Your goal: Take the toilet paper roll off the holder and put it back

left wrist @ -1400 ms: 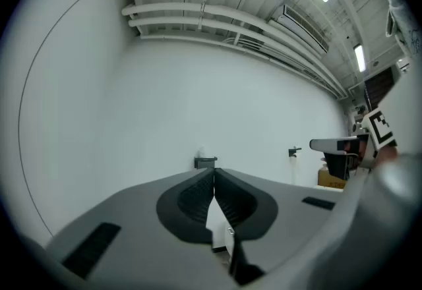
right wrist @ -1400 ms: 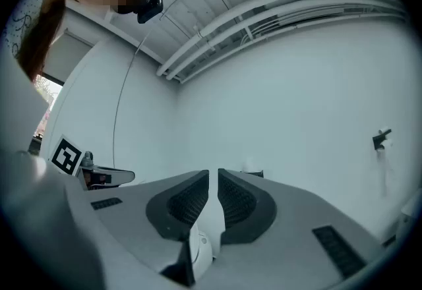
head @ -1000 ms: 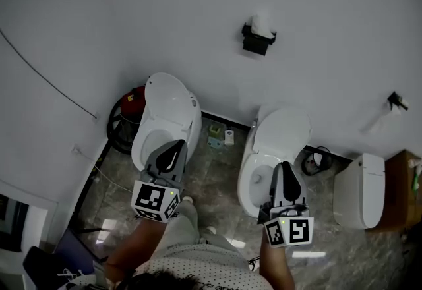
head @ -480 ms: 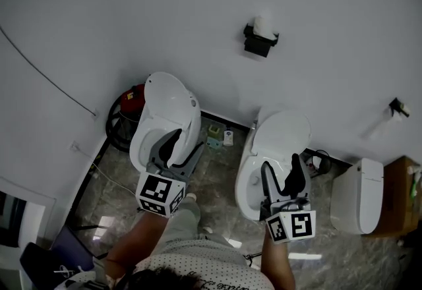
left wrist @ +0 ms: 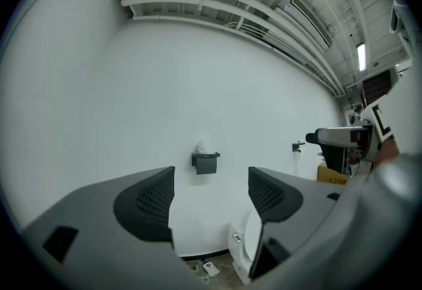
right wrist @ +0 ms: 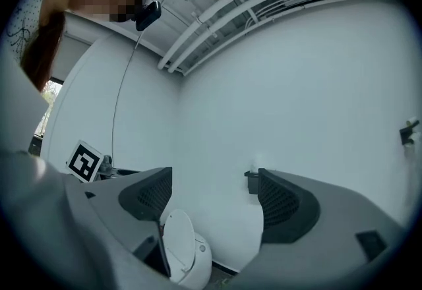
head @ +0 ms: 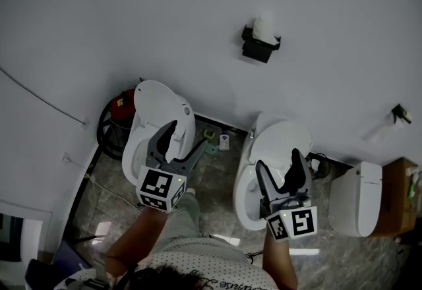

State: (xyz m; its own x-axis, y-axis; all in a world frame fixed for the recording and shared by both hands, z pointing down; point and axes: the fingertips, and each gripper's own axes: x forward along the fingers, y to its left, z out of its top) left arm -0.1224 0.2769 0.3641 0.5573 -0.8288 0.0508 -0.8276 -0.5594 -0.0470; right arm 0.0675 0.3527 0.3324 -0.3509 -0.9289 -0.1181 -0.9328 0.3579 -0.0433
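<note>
Two grey plastic grippers are held out roughly level toward a smooth, matte white wall (head: 165,12). The left gripper (head: 186,140) has just been opening. Its jaws now stand wide apart, with nothing between the dark, mesh-textured pads (left wrist: 146,203). The right gripper (head: 278,165) has also just been opening, and its curved jaws are spread nearly as far and are just as empty. Each carries a cube printed with black-and-white squares.

The toilet paper roll (head: 265,24) is a soft white cylinder sitting in a boxy black holder (head: 256,49) fixed to the wall. It is well apart from both grippers. In the left gripper view the holder shows through the gap between the jaws. In the right gripper view it peeks out beside the right-hand jaw.

Below, two glossy white oval toilets (head: 155,117) stand against the wall with their lids raised. The floor (head: 217,183) is polished, mottled grey stone.
</note>
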